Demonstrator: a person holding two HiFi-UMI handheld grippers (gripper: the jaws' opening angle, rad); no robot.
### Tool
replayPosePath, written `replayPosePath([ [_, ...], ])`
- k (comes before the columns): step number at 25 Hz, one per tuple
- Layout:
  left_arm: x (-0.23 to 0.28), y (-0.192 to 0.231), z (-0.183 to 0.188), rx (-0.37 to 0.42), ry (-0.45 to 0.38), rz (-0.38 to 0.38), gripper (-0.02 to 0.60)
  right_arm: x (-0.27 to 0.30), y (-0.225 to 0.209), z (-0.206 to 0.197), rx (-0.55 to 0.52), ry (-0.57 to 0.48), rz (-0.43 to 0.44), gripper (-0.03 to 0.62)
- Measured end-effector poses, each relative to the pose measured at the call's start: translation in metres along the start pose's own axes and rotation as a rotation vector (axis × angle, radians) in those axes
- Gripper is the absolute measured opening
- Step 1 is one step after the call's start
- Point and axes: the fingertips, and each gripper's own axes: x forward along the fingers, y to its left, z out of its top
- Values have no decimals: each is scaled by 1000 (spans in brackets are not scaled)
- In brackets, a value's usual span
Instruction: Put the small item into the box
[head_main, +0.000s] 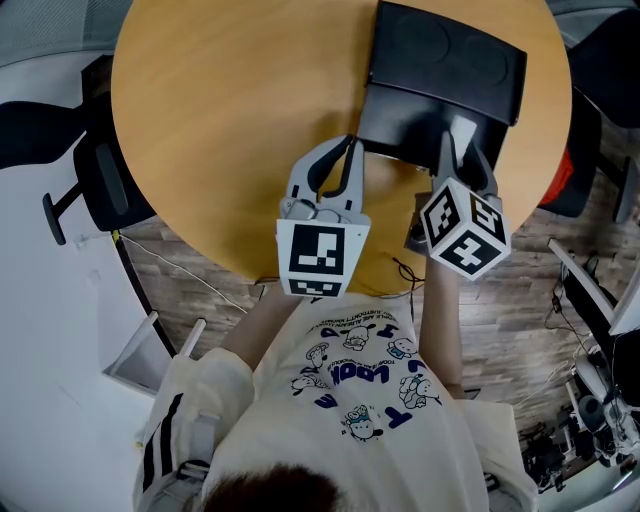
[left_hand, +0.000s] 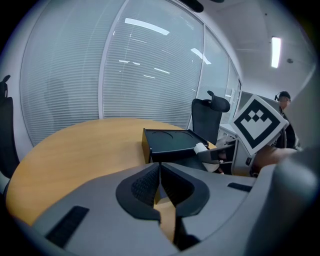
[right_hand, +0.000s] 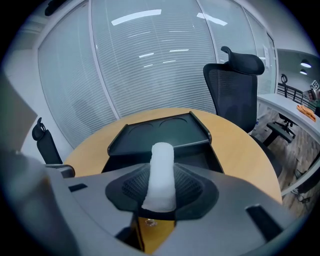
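A black box stands at the table's far right with its lid open and leaning back. My right gripper reaches over the box's near edge, shut on a small white cylinder that sticks out past the pads toward the open box. From the left gripper view, the cylinder shows right beside the box. My left gripper hovers over the wood just left of the box, jaws shut with nothing between them. The head view hides the cylinder.
The round wooden table is bare to the left of the box. Black office chairs stand around it. Glass walls with blinds lie behind. Cables and gear clutter the floor at the right.
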Motion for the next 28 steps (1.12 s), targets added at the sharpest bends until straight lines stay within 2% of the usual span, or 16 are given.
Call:
replayPosePath([
  [28,13,5,-7,-19,30,5,23,17,-7,-3,-13,43,-23,161],
])
